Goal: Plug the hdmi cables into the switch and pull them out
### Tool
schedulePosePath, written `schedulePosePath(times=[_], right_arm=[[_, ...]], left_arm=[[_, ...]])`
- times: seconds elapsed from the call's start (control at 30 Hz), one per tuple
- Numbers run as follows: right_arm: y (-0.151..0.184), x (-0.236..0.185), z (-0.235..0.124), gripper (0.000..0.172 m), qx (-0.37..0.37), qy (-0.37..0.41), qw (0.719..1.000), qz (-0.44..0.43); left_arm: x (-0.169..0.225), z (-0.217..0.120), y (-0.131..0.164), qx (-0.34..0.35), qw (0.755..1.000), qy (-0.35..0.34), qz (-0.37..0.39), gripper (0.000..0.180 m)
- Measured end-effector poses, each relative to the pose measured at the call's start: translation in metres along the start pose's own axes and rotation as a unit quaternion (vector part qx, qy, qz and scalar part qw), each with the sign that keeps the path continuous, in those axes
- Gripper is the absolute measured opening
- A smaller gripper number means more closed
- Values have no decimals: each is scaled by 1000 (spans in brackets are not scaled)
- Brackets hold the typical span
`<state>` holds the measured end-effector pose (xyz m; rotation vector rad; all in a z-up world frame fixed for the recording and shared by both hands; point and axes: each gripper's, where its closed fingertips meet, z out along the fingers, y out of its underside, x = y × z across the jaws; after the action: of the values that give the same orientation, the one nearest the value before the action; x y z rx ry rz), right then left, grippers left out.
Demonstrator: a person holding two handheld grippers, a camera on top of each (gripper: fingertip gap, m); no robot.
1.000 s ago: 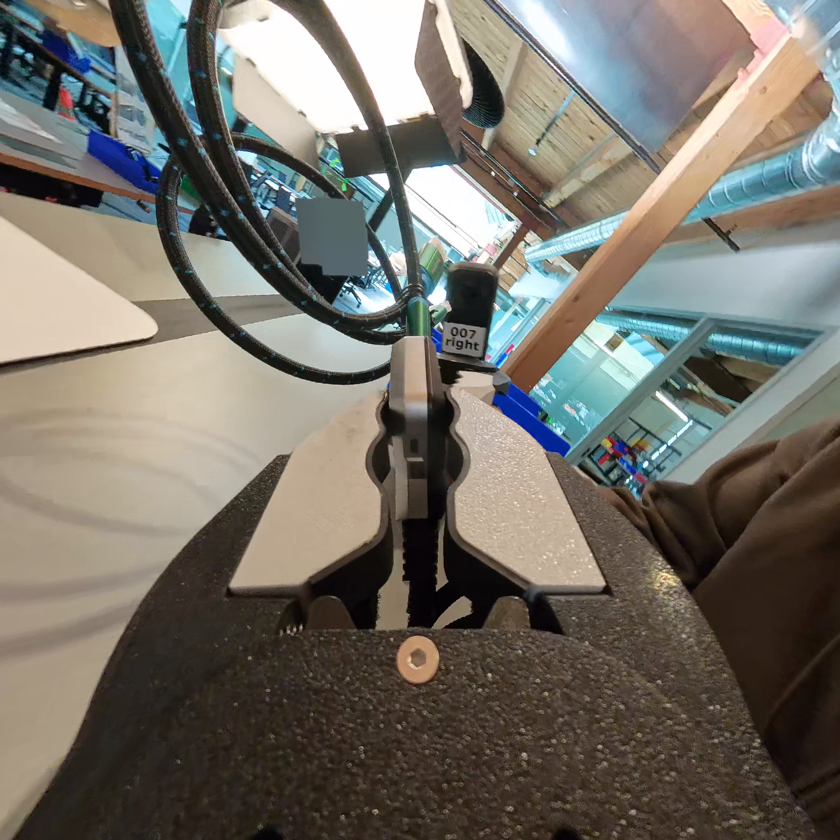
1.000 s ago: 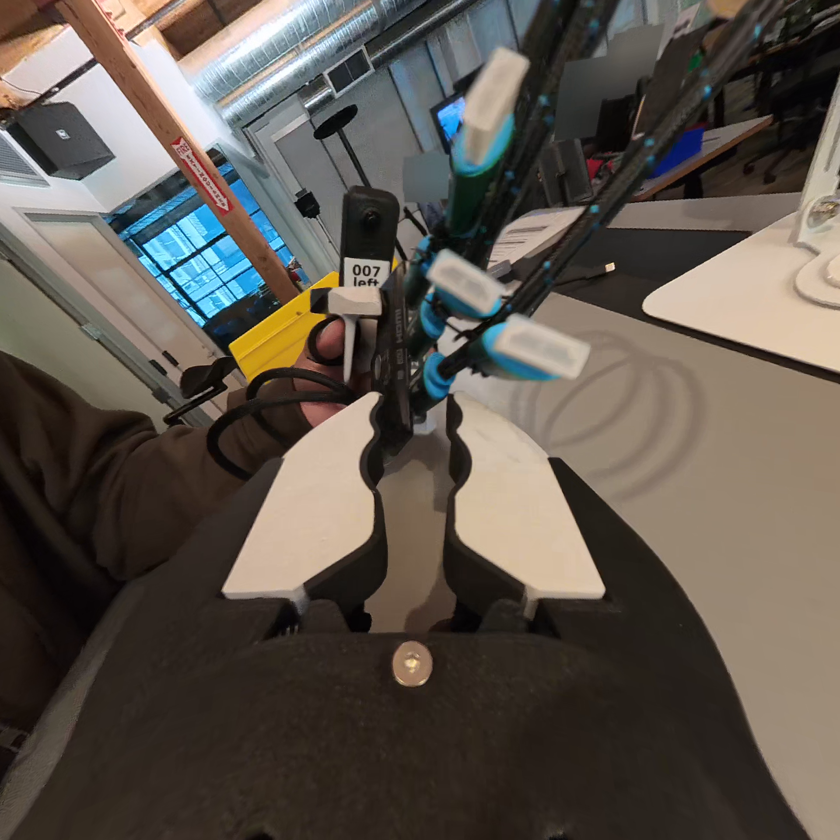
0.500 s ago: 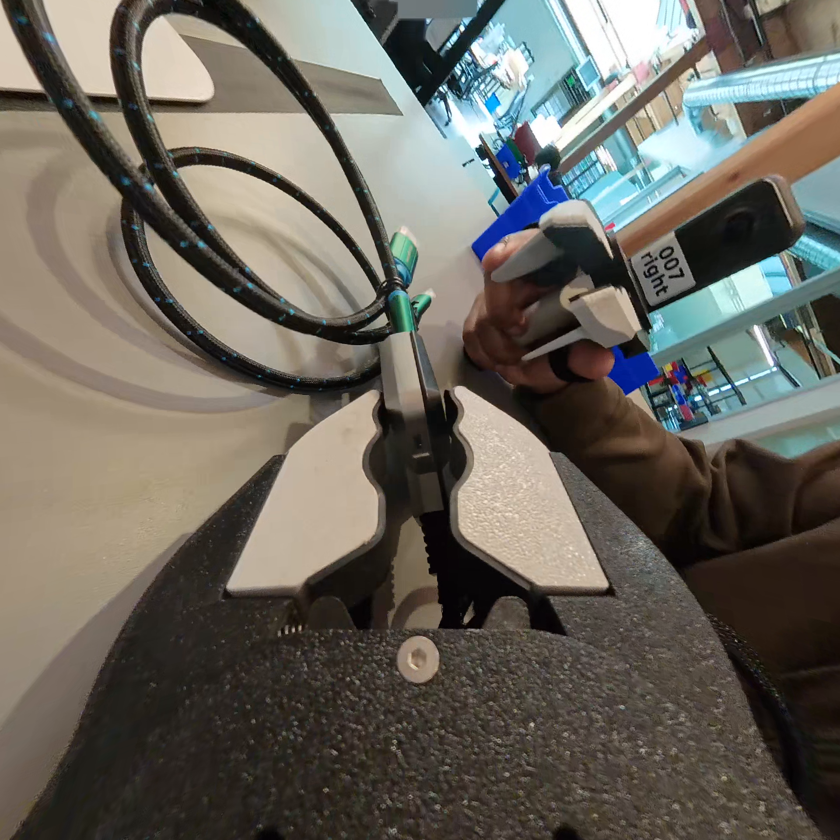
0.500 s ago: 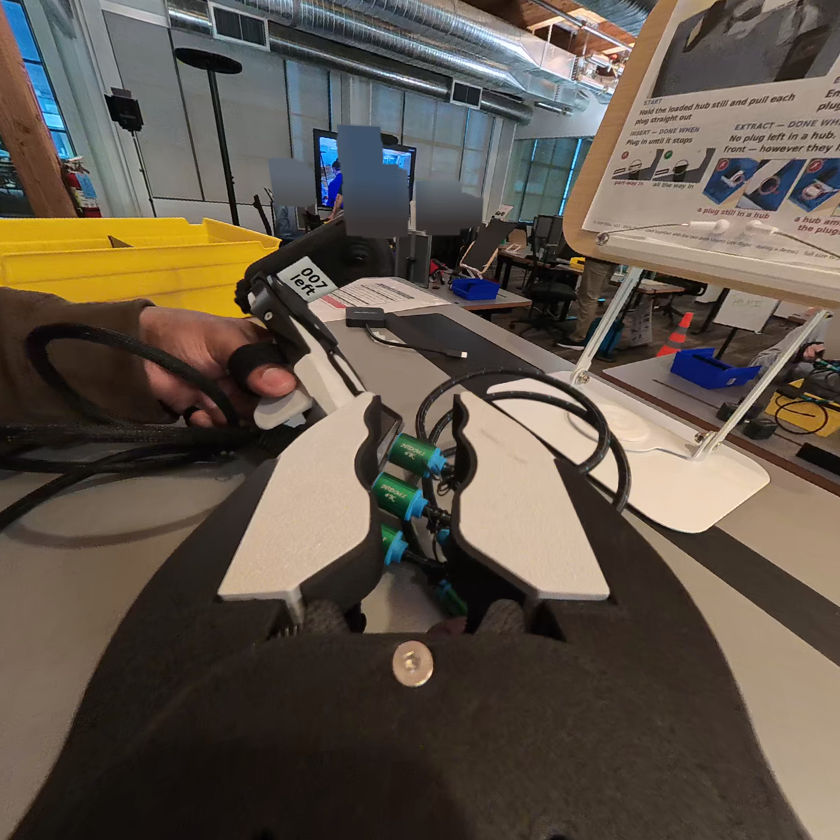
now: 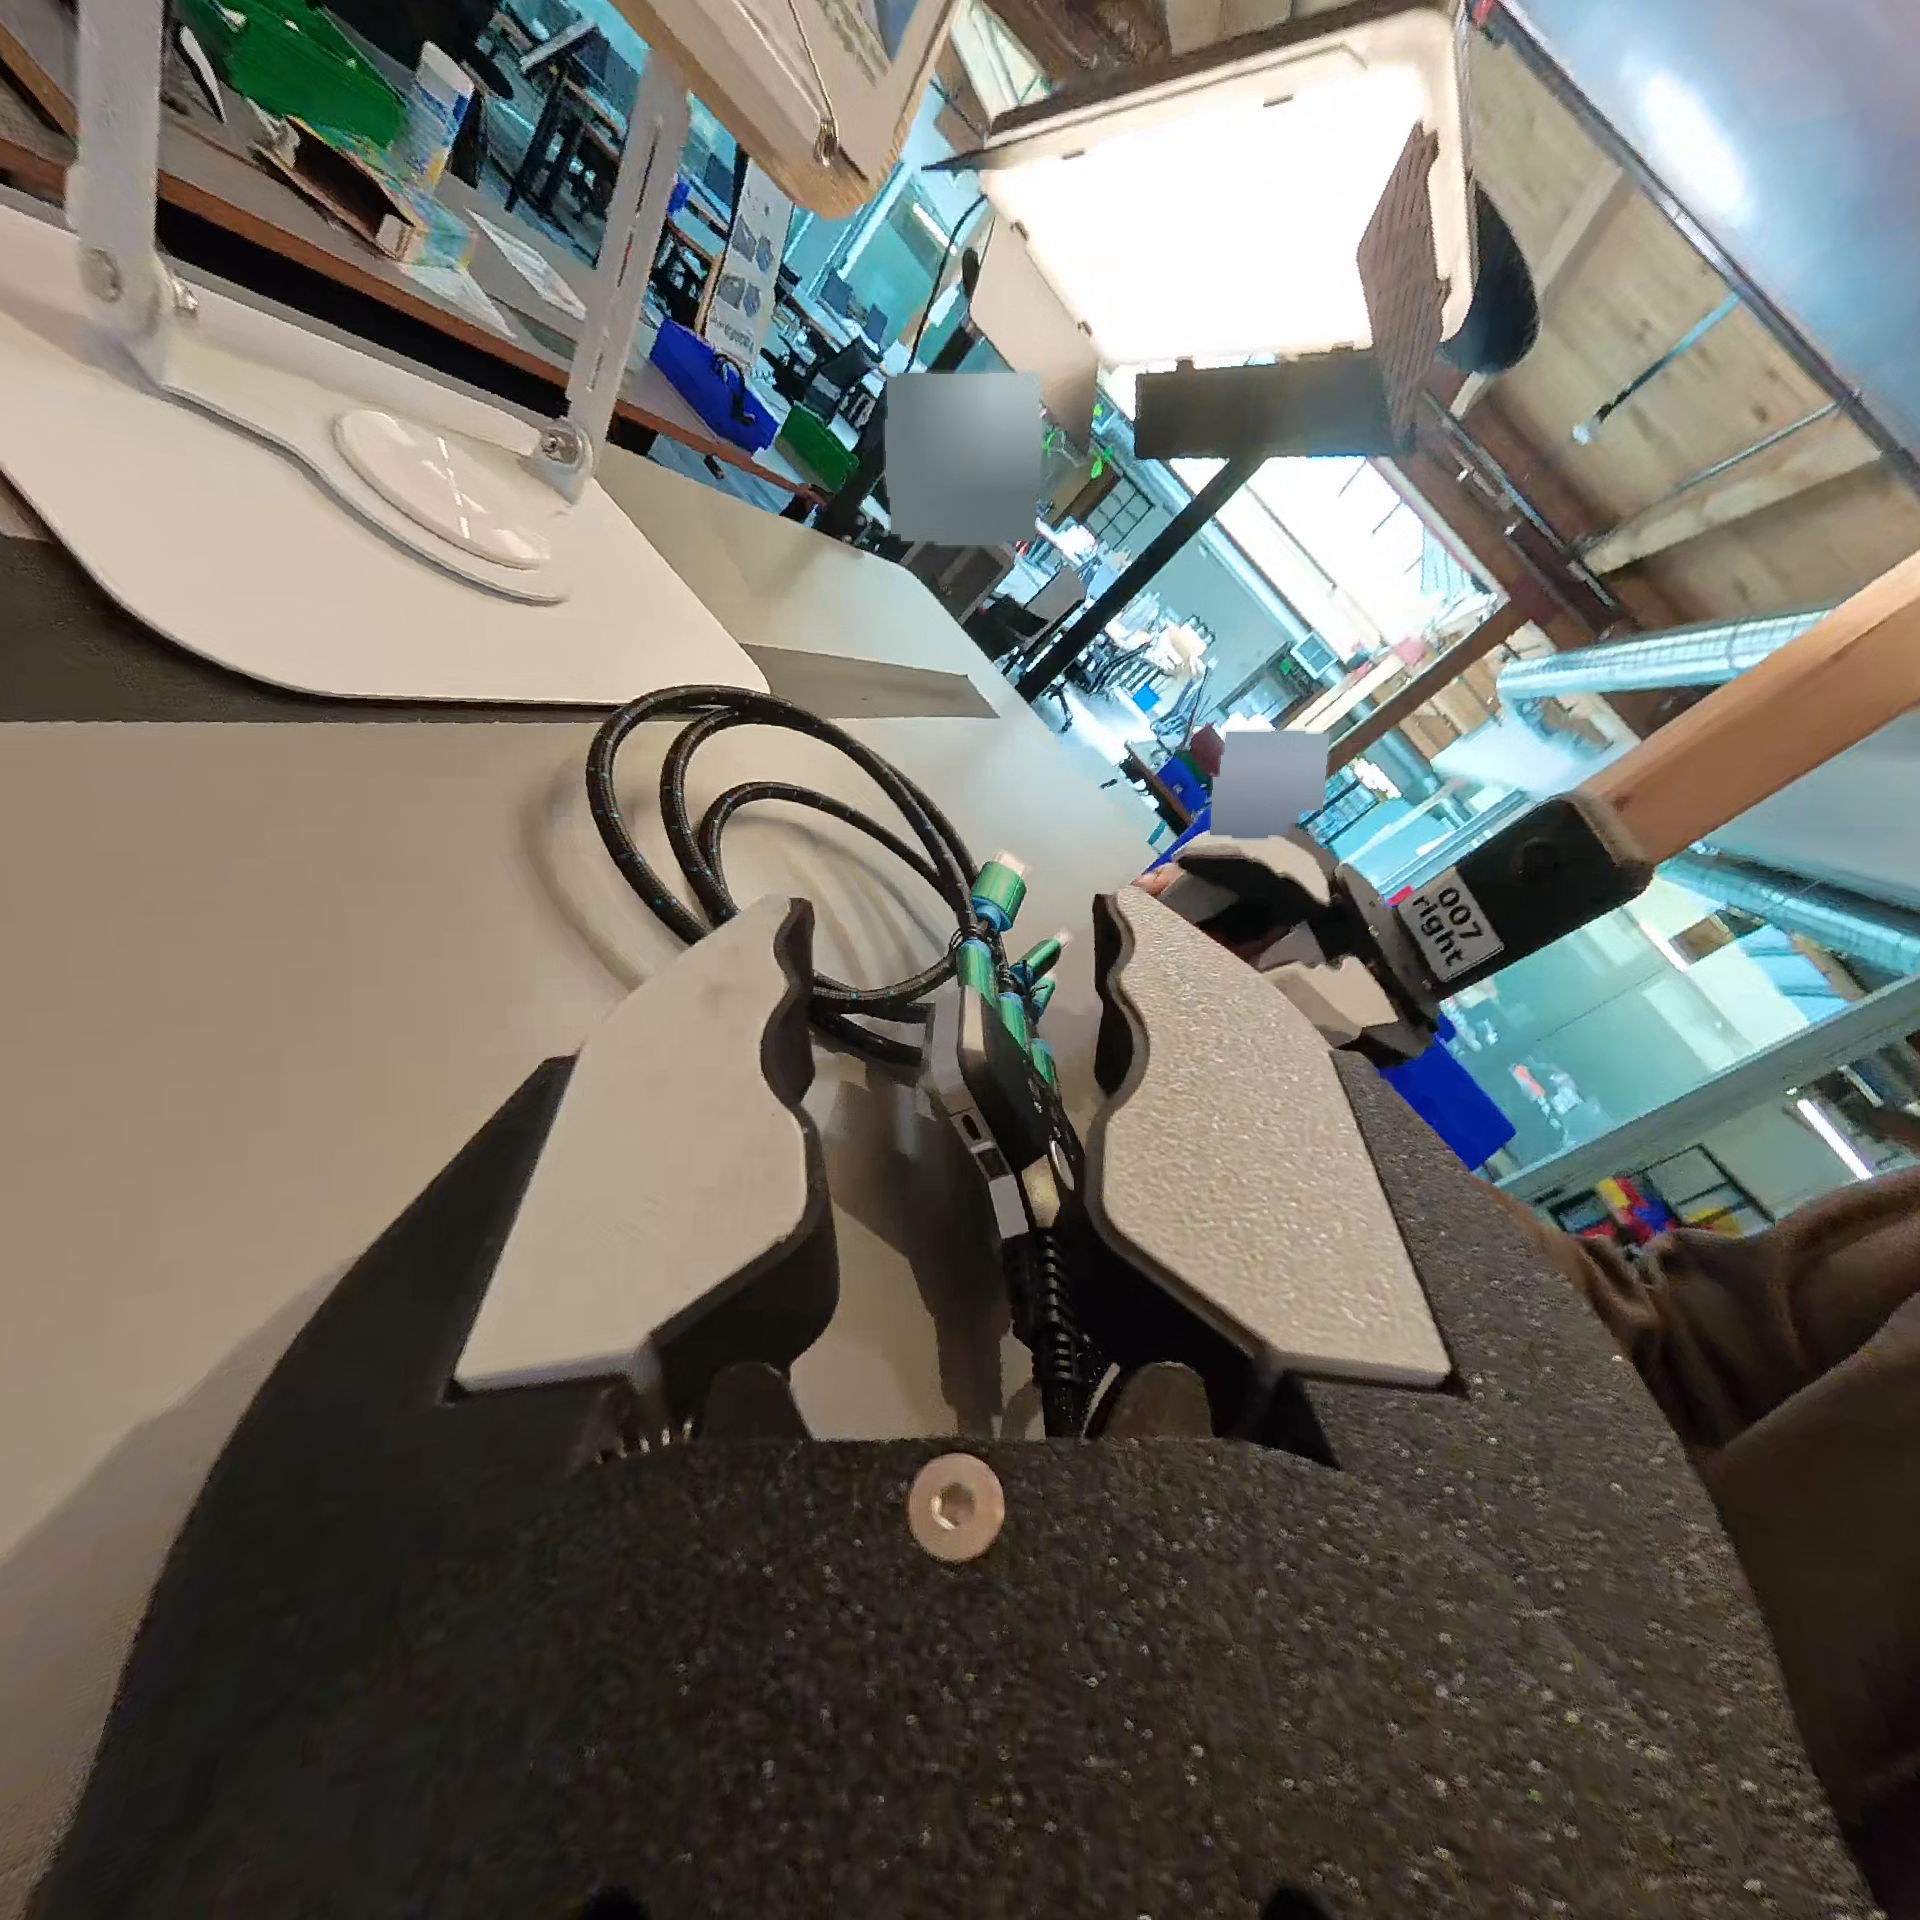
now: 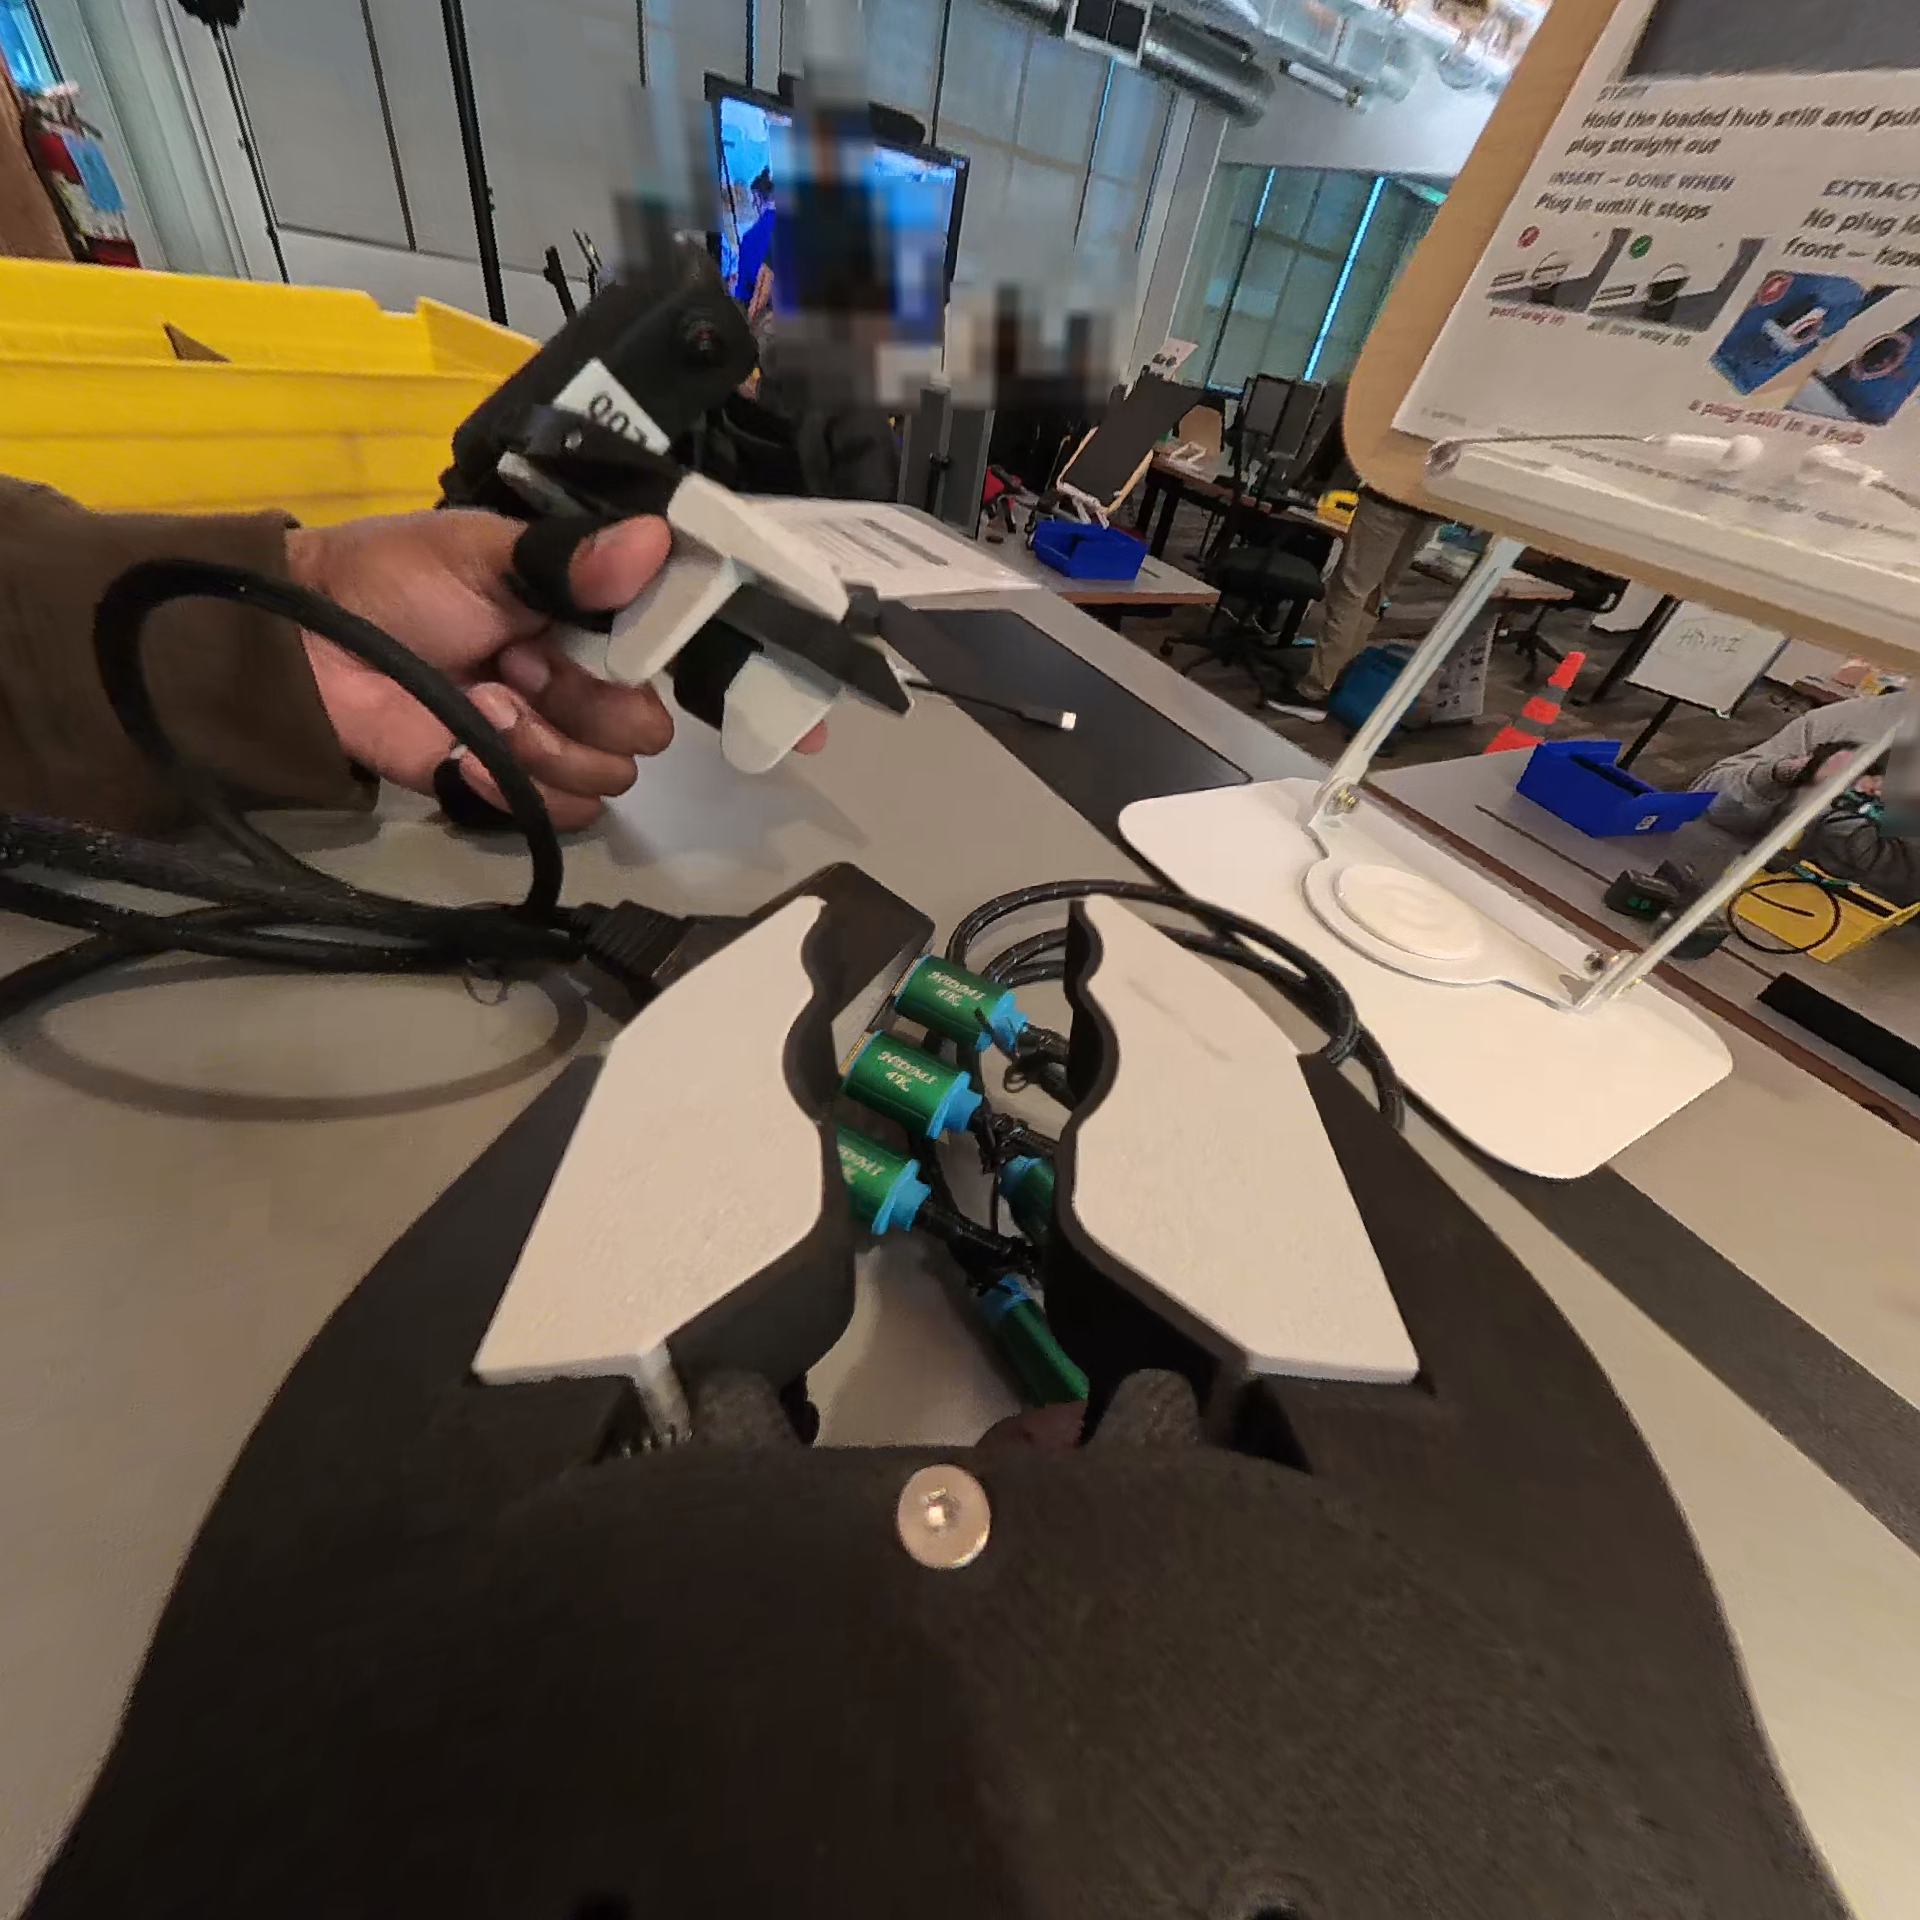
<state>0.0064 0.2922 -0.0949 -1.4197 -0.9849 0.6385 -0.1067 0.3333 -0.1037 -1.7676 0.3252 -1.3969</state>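
Left gripper (image 5: 945, 914): jaws spread, a dark hub (image 5: 992, 1070) lying loose between them on the table (image 5: 260, 935). Right gripper (image 6: 945, 914): jaws spread over green plugs (image 6: 940, 1003). Black cables (image 5: 727, 790) coil at 11 o'clock; white stand (image 6: 1455, 997) at 2 o'clock.

We see our left gripper (image 5: 945, 914): speckled black body, pale grey finger plates, one silver screw (image 5: 956, 1520). Brown sleeves (image 6: 135, 644), black finger loops (image 6: 545, 551).
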Motion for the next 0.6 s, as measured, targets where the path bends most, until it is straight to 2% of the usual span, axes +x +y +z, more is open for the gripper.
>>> schedulePosePath(times=[0.13, 0.3, 0.47, 0.6], right_arm=[[22, -18, 7, 61, -91, -20, 995, -42], [29, -48, 21, 67, -162, -46, 968, -188], [45, -68, 39, 78, -256, -131, 899, -330], [45, -78, 55, 77, -288, -200, 848, -398]], left_arm=[[1, -8, -3, 14, 1000, 5, -4, 49], [1, -18, -5, 26, 1000, 3, 0, 47], [9, -34, -4, 48, 999, 11, -7, 46], [11, -45, -4, 60, 998, 10, -11, 46]])
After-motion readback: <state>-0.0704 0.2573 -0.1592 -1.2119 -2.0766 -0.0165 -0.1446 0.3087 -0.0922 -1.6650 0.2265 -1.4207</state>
